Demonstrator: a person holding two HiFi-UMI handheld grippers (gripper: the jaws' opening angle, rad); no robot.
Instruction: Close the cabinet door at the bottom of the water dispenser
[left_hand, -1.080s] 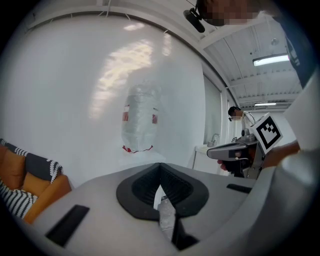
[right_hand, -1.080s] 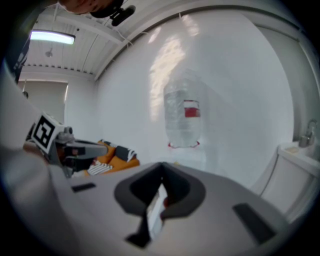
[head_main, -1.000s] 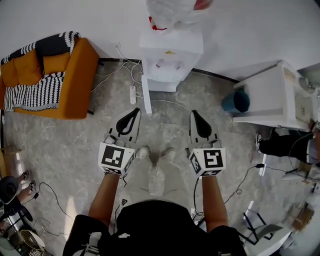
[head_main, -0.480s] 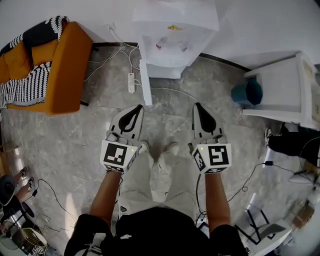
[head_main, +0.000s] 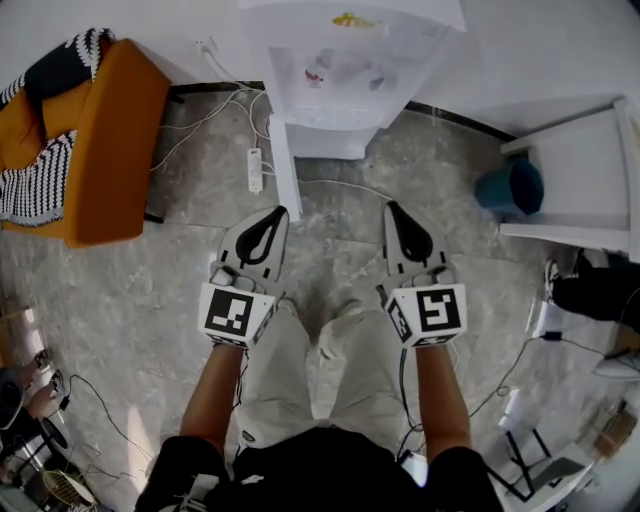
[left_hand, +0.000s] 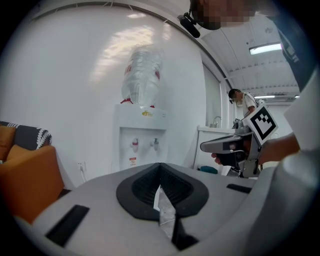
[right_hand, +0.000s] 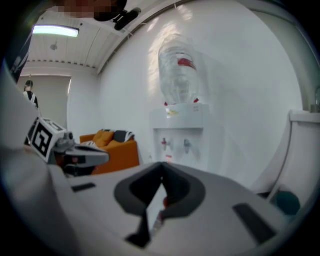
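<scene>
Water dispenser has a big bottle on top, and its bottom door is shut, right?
Not quite. The water dispenser does carry a big bottle on top, but its bottom door stands open, swung outward. The head view shows it.

I count one dispenser, one bottle on it, two taps and one door. I see two grippers, the left gripper and the right gripper, with one marker cube each. On the floor I count one sofa, one power strip and one bin, and one white table beside it. In the left gripper view I count one other person at the back
</scene>
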